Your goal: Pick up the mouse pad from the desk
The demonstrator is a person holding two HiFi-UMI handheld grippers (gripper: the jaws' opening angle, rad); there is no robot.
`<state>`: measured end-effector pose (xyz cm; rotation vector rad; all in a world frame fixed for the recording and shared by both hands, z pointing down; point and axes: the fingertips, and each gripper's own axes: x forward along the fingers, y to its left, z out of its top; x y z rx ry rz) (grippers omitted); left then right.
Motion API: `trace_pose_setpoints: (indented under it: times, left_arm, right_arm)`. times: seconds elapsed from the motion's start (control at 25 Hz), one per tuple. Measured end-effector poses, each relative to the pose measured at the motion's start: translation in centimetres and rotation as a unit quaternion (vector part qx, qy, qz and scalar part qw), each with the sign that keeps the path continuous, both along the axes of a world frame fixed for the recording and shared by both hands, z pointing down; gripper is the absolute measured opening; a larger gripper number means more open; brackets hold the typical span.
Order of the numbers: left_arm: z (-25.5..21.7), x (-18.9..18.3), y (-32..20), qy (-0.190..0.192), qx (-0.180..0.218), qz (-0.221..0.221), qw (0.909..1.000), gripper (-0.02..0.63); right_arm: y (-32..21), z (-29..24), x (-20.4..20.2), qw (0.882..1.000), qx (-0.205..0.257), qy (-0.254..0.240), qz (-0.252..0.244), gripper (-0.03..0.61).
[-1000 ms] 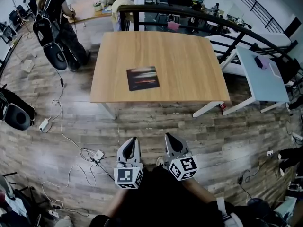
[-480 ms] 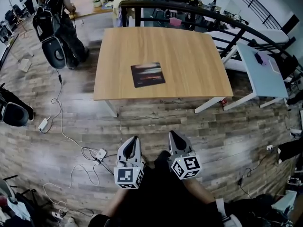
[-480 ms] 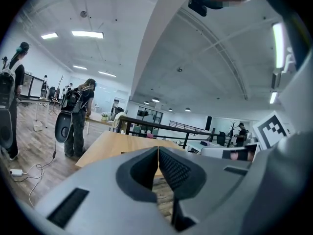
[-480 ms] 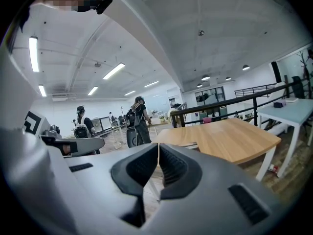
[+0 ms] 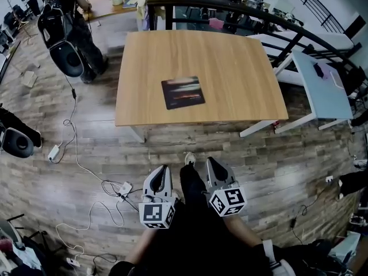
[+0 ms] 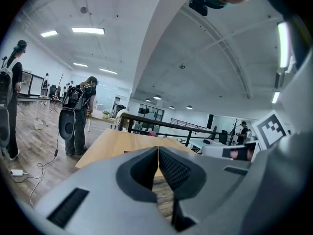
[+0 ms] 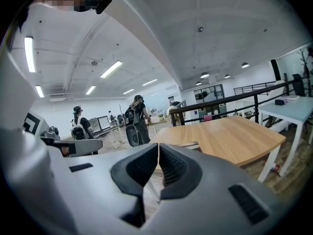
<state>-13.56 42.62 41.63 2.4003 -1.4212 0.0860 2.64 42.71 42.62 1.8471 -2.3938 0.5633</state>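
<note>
on desk (image 5: 230, 62): mouse pad (image 5: 183, 92) flat, w/ both grippers well apart.

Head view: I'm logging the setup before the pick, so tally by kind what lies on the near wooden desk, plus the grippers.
Mouse pad: 1
Grippers: 2 (left gripper, right gripper)
Total: 3

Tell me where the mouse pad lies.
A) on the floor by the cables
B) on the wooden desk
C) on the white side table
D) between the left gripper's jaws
B: the mouse pad lies flat on the desk, towards its near left part in the head view.
</note>
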Motion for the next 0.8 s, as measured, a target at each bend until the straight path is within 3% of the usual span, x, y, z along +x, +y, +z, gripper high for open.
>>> trace_pose_setpoints:
  times: [0.28,0.8]
  left_arm:
    - [0.5,0.6,-5.8,-0.014,-0.009,-0.007,0.9998,0.023]
    - [1.2,6.0,-19.5,-0.028,-0.029,-0.015,0.9991,0.023]
  right_arm:
    - [-6.9,0.3,0.5,1.000,0.002,-0.007,-0.011,0.032]
    - [-20.6,1.7,5.0,0.999,-0.026,-0.010,-0.039,0.032]
